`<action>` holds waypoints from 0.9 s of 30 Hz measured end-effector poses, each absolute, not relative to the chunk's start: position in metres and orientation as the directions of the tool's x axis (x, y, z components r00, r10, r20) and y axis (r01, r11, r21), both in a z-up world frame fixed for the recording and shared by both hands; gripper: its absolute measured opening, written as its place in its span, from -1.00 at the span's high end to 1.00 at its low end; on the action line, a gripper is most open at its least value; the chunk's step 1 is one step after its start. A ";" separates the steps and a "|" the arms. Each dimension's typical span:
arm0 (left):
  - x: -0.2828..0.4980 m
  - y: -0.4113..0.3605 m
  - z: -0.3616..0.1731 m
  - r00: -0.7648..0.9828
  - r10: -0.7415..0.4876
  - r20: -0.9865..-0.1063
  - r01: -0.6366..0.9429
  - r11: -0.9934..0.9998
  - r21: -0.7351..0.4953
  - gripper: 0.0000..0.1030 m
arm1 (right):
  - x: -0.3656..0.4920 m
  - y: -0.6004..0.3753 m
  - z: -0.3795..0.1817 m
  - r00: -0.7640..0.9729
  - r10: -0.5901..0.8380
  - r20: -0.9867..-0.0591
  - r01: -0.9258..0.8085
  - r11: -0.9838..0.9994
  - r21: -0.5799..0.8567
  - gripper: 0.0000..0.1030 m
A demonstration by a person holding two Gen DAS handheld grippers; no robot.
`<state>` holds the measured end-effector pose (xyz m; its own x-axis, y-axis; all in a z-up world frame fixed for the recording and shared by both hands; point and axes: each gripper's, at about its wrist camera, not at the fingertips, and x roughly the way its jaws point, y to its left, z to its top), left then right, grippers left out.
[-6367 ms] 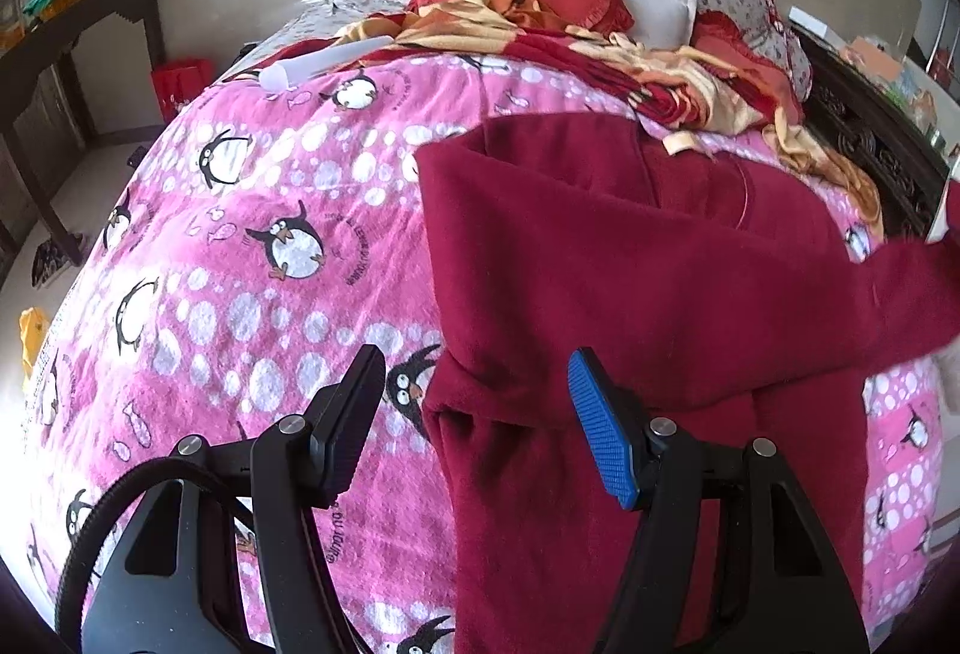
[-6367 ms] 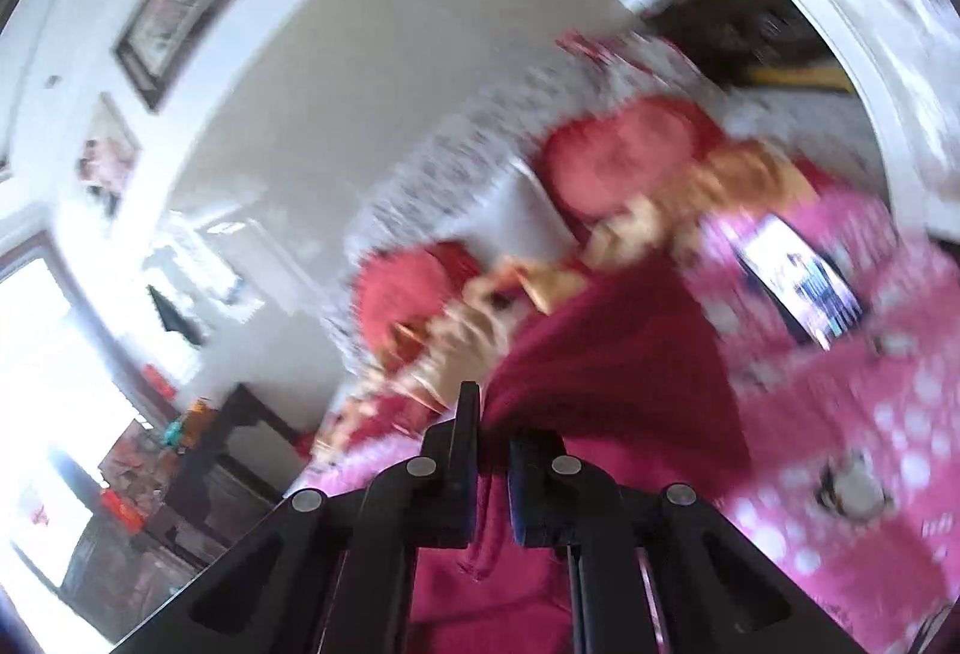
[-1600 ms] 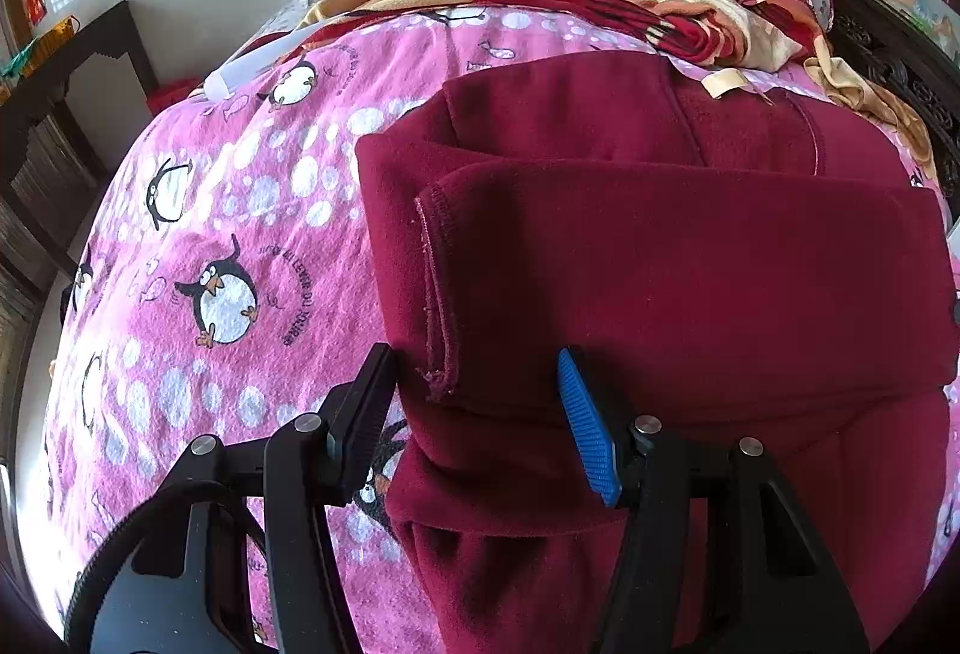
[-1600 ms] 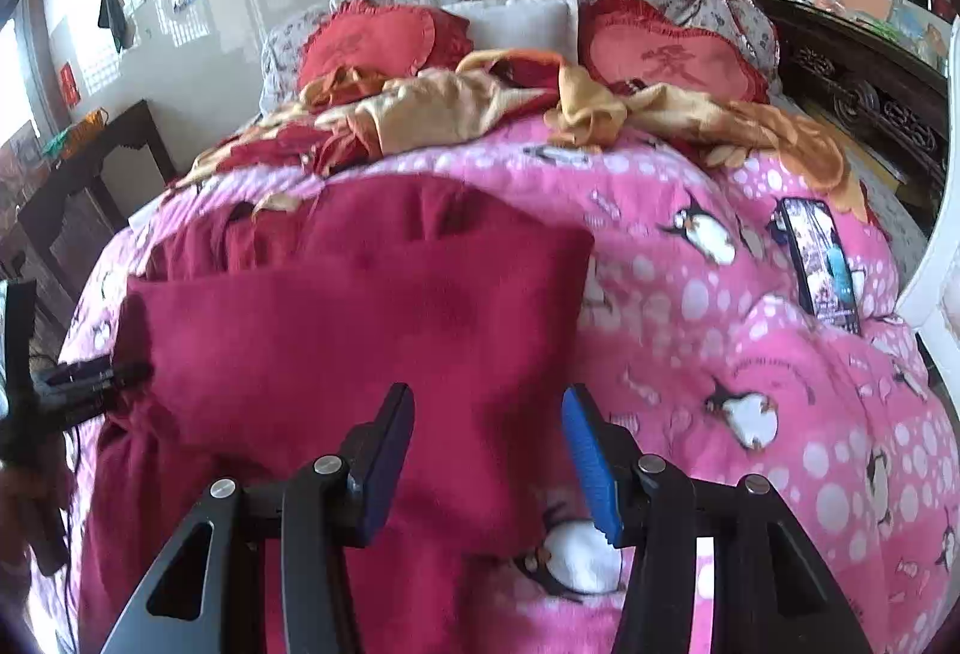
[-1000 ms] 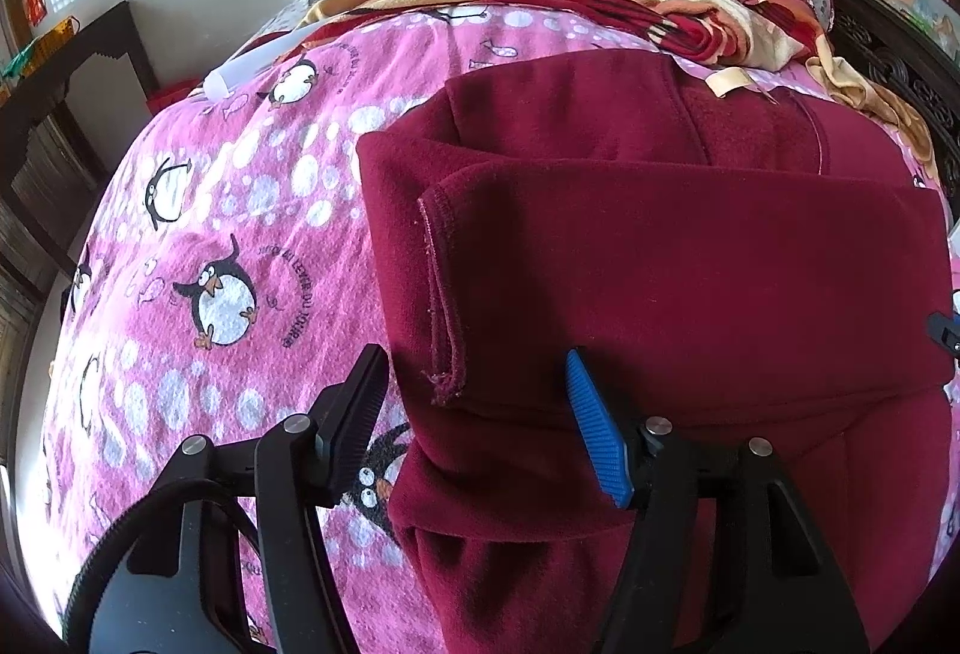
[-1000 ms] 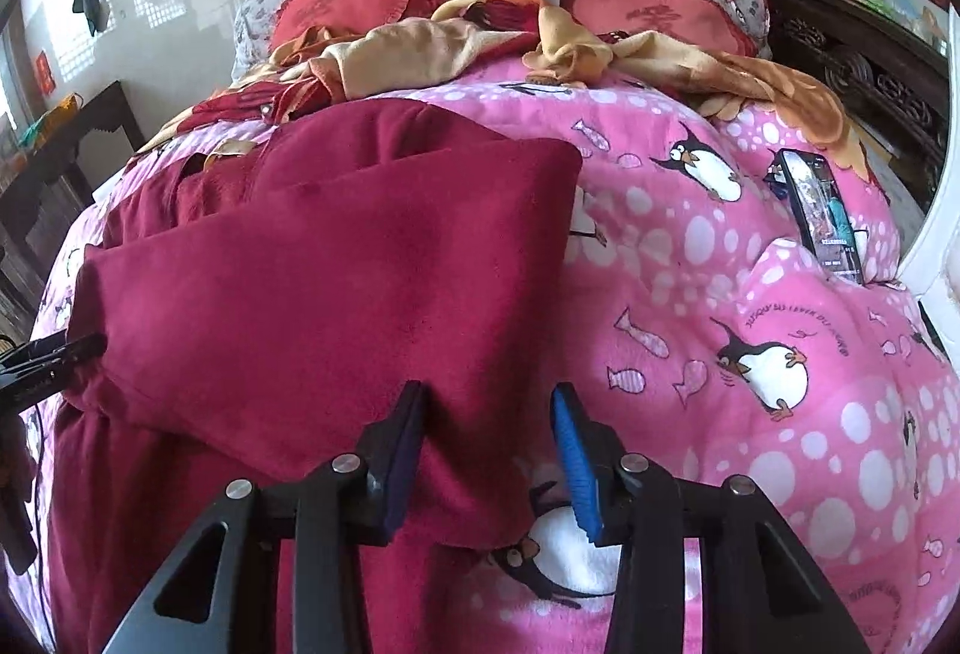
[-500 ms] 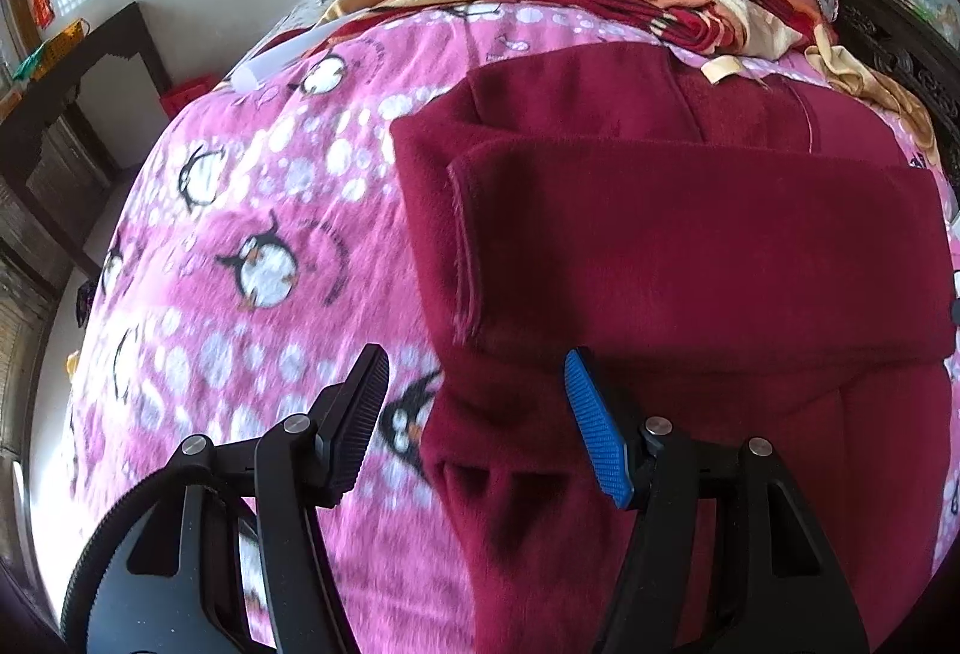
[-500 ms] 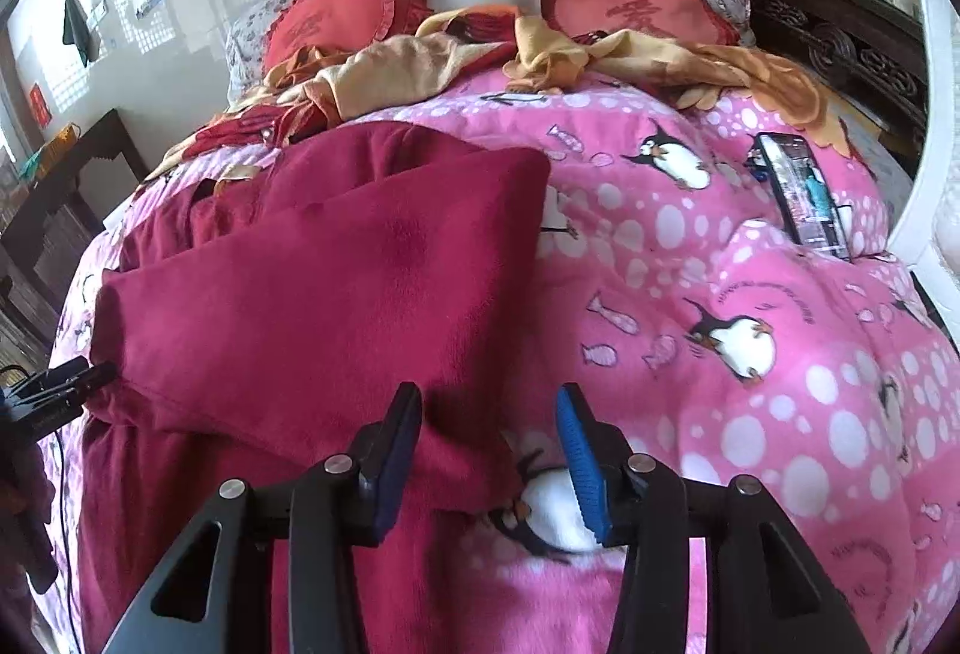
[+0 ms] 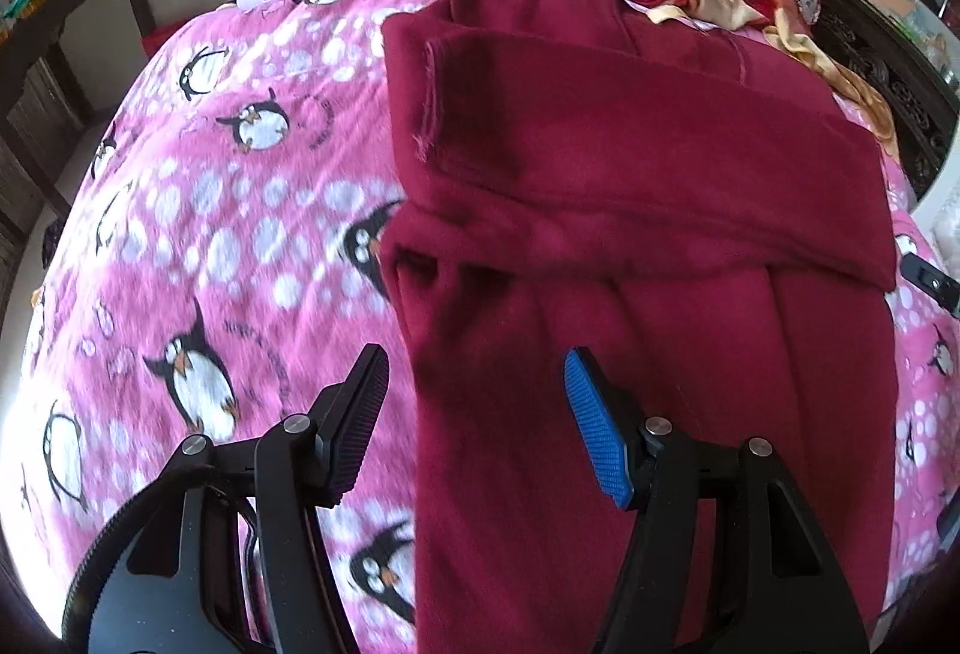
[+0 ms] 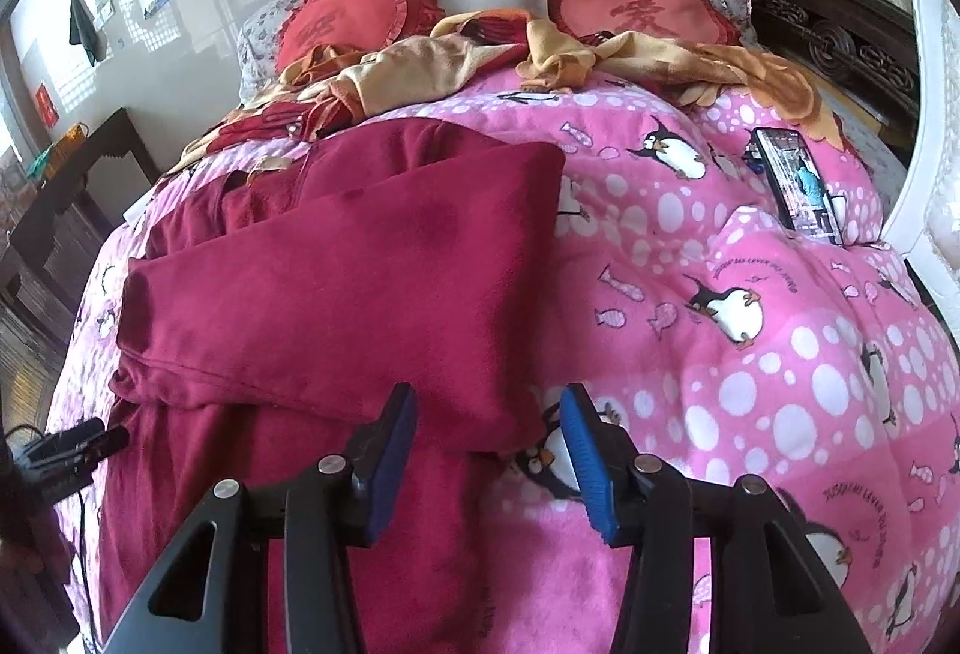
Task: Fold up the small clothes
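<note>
A dark red fleece garment (image 9: 630, 162) lies on the pink penguin bedspread (image 9: 228, 210), its sleeves folded across the body in a band. My left gripper (image 9: 474, 402) is open and empty, just above the garment's lower left edge. In the right wrist view the same garment (image 10: 336, 282) lies left of centre. My right gripper (image 10: 489, 435) is open and empty, over the garment's lower right edge. The left gripper's tip (image 10: 72, 447) shows at the far left of the right wrist view.
A phone (image 10: 798, 186) lies on the bedspread at the right. Red heart cushions (image 10: 642, 12), floral pillows and a crumpled orange and red blanket (image 10: 456, 60) fill the head of the bed. A dark carved wooden side table (image 10: 840, 36) stands right, a dark table (image 9: 66, 30) left.
Both grippers have drawn back toward the foot of the bed, from the folded sleeve band to the garment's lower part. Both stayed open; the garment has not moved in the last second.
</note>
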<state>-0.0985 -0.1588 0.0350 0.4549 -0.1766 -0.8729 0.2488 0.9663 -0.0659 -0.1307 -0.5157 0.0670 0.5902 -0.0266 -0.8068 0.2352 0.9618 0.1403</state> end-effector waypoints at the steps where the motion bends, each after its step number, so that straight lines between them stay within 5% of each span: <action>1: -0.101 -0.159 0.035 0.454 -0.179 -0.873 0.251 0.966 -0.067 -0.19 | -0.131 -0.514 0.067 0.588 -0.027 -0.808 0.232 0.963 0.137 0.08; 16: -0.125 -0.146 0.044 0.441 -0.215 -0.871 0.254 0.961 -0.109 -0.19 | -0.150 -0.490 0.071 0.560 -0.004 -0.828 0.197 0.972 0.129 0.05; 21: -0.140 -0.131 0.045 0.422 -0.219 -0.880 0.254 0.960 -0.117 -0.19 | -0.171 -0.487 0.067 0.543 0.001 -0.840 0.184 0.976 0.120 -0.23; 27: -0.160 -0.117 0.045 0.406 -0.212 -0.889 0.269 0.957 -0.106 -0.19 | -0.207 -0.487 0.053 0.505 0.030 -0.862 0.175 0.975 0.137 -0.24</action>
